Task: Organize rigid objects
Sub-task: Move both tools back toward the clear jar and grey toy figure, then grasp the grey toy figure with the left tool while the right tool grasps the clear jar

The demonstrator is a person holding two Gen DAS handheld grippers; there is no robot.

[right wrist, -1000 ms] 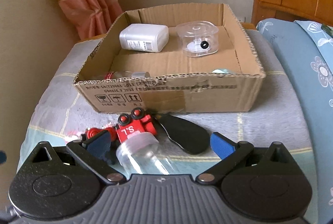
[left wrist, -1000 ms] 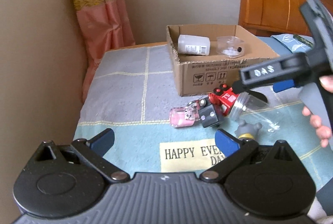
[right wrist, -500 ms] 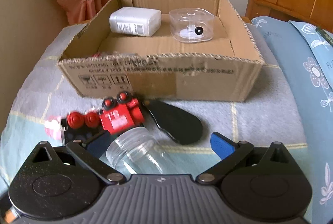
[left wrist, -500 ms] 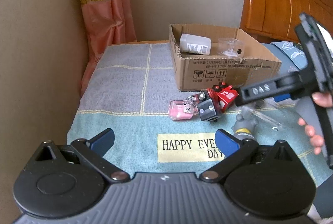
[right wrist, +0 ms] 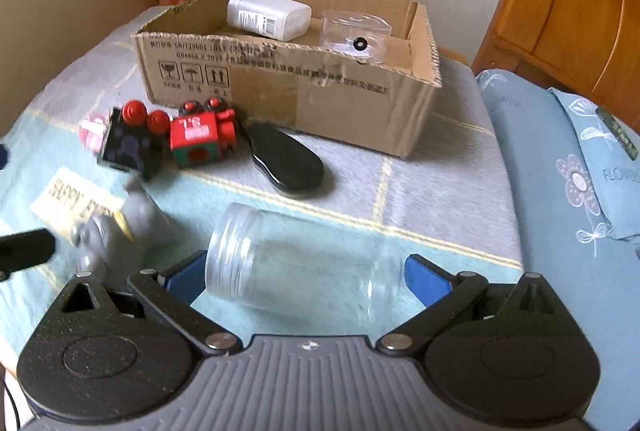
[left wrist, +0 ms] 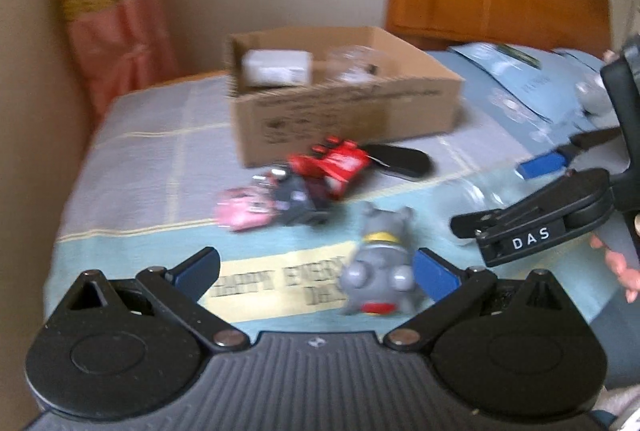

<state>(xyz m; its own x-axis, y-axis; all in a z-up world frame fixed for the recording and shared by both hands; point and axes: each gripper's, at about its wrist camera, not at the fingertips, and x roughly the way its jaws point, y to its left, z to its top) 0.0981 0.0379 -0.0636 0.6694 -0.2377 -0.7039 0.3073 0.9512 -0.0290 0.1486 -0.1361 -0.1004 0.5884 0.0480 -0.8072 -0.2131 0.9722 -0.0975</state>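
Observation:
A cardboard box [right wrist: 304, 95] on the blanket holds a white bottle [right wrist: 267, 15] and a clear plastic case [right wrist: 354, 34]. In front of it lie a red toy train [right wrist: 200, 135], a black dice block [right wrist: 130, 147], a pink item [left wrist: 244, 211], a black oval case [right wrist: 286, 161] and a grey figurine [left wrist: 380, 263]. A clear jar [right wrist: 300, 271] lies on its side between the open fingers of my right gripper [right wrist: 298, 277]. My left gripper [left wrist: 316, 269] is open, with the grey figurine beside its right finger. The left wrist view is blurred.
A wooden headboard [right wrist: 572, 3] stands at the right, with blue floral pillows [right wrist: 580, 171] below it. A pink curtain [left wrist: 112, 27] hangs at the far left by the beige wall. The right gripper also shows in the left wrist view [left wrist: 544, 199].
Both grippers have pulled back and swung. The jar now lies sideways between my right fingers. The grey figurine now sits close by my left gripper's right finger.

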